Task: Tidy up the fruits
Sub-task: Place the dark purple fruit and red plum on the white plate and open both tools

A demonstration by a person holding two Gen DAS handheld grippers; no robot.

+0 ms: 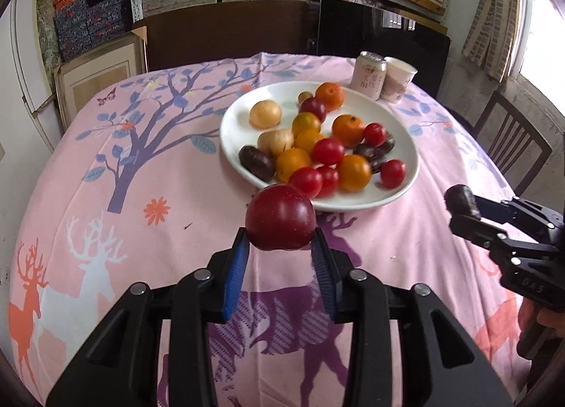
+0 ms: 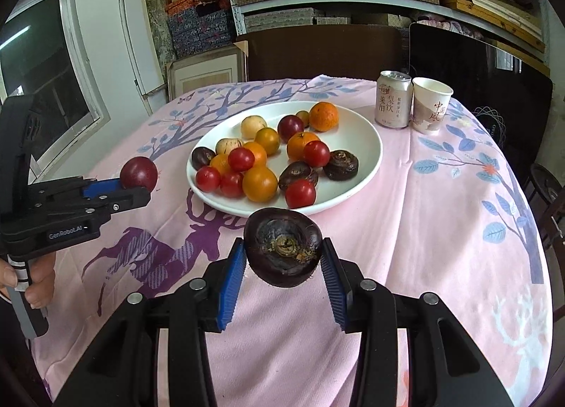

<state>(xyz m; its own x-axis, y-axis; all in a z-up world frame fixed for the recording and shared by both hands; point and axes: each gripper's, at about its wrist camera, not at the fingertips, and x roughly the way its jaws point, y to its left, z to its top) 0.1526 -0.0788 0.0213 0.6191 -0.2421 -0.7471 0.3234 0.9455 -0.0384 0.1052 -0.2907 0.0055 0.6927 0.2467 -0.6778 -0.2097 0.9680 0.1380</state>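
Observation:
My left gripper (image 1: 280, 246) is shut on a dark red plum (image 1: 280, 217) and holds it above the cloth, just short of the white plate (image 1: 409, 145). It also shows in the right wrist view (image 2: 136, 188) at the left, with the plum (image 2: 138, 172). My right gripper (image 2: 282, 258) is shut on a dark brown water chestnut (image 2: 282, 246), near the plate's front rim (image 2: 367, 131). It shows in the left wrist view (image 1: 462, 211) at the right. The plate holds several oranges, cherry tomatoes, pale fruits and water chestnuts.
A drink can (image 2: 393, 99) and a paper cup (image 2: 431, 105) stand behind the plate at the right. The table has a pink printed cloth (image 2: 441, 230). A wooden chair (image 1: 512, 145) stands at the right. Shelves with boxes fill the back wall.

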